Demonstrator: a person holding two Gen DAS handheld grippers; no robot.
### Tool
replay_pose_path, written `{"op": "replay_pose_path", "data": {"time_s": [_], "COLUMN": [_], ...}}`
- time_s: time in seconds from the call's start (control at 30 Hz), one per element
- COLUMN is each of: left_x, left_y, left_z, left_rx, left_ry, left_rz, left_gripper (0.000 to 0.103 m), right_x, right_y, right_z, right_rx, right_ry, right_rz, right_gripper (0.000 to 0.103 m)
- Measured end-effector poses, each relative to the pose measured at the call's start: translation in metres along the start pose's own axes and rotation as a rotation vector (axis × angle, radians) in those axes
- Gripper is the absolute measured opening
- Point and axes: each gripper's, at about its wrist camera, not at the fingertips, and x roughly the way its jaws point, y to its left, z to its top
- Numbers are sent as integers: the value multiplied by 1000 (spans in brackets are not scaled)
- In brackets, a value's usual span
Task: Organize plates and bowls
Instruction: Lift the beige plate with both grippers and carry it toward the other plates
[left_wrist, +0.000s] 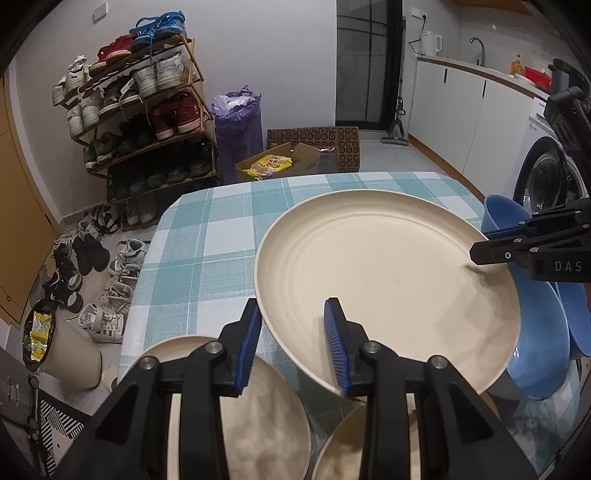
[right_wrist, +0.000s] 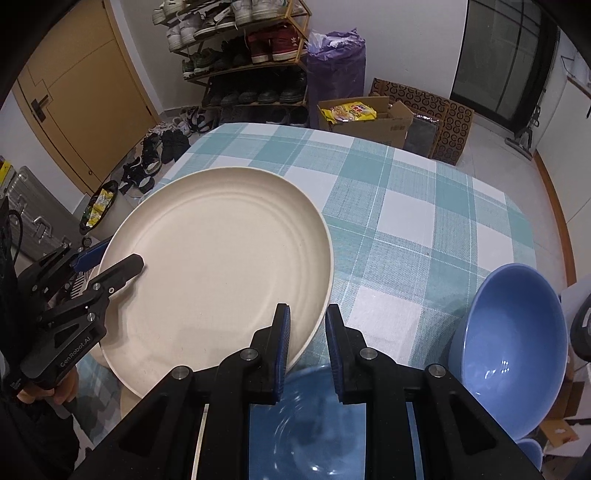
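Both grippers — left gripper (left_wrist: 293, 345) and right gripper (right_wrist: 308, 345) — clamp opposite rims of the cream plate (right_wrist: 221, 269); you should keep it level above the table (right_wrist: 424, 206).

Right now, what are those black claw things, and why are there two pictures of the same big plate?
Those are two grabbing tools, and a person holds one in each hand. Each tool has a camera looking along its jaws, so you get two pictures: one from the left gripper, one from the right gripper. Both are clamped on opposite edges of the big cream plate, holding it above the checked table. Underneath are smaller cream plates and blue bowls.
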Motion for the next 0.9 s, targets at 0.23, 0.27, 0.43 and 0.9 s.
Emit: {"op": "replay_pose_path", "data": {"time_s": [0.23, 0.27, 0.43, 0.9], "left_x": [-24, -29, -45, -78], "left_y": [-4, -6, -8, -2], "left_z": [-10, -12, -21, -45], "left_rx": [1, 4, 9, 0], "left_ry": [-36, -42, -65, -94], "left_rz": [9, 12, 16, 27], "left_gripper": [34, 34, 34, 34], "right_x": [-23, -27, -41, -62], "right_y": [12, 14, 21, 53], "right_z": [-17, -20, -33, -68], "right_rx": [-15, -16, -25, -60], "right_ry": [-37, -42, -64, -81], "right_rz": [0, -1, -10, -14], "right_gripper": [20, 20, 20, 20]}}
